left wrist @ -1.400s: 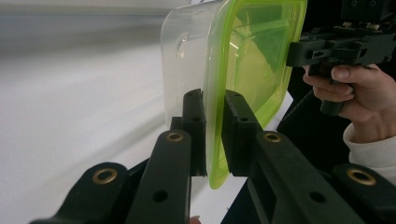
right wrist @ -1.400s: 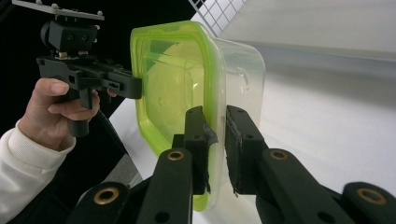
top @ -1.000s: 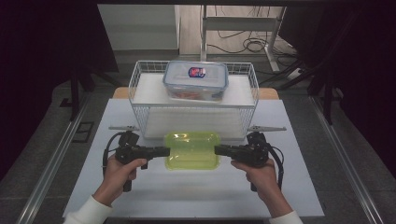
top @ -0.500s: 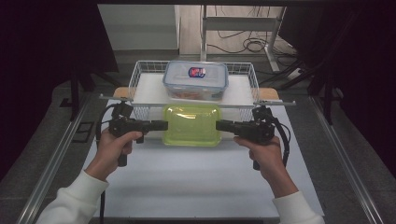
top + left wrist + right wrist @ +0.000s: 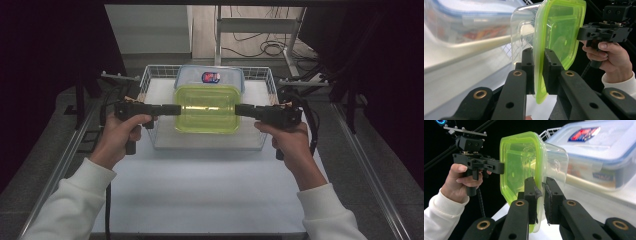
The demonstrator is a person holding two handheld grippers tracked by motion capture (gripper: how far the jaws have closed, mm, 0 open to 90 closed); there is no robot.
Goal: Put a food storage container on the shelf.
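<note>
A clear container with a lime-green lid [image 5: 206, 107] hangs above the wire basket [image 5: 150, 75], held from both sides. My left gripper [image 5: 177, 109] is shut on its left rim, and my right gripper [image 5: 237, 110] is shut on its right rim. In the left gripper view the jaws [image 5: 538, 53] pinch the lid's edge [image 5: 559, 32], with the right gripper [image 5: 580, 33] beyond. In the right gripper view the jaws [image 5: 541, 181] clamp the rim of the same container [image 5: 521, 162], and the left gripper [image 5: 501, 167] holds the far side.
A larger clear container with a blue-rimmed lid [image 5: 210, 76] and a red-and-blue label sits in the back of the basket. The basket stands at the far end of the white table [image 5: 200, 190]. Metal rails run along both table sides.
Both hands have lifted the green-lidded container from the table in front of the basket and carried it up and forward over the basket. The grips have held.
</note>
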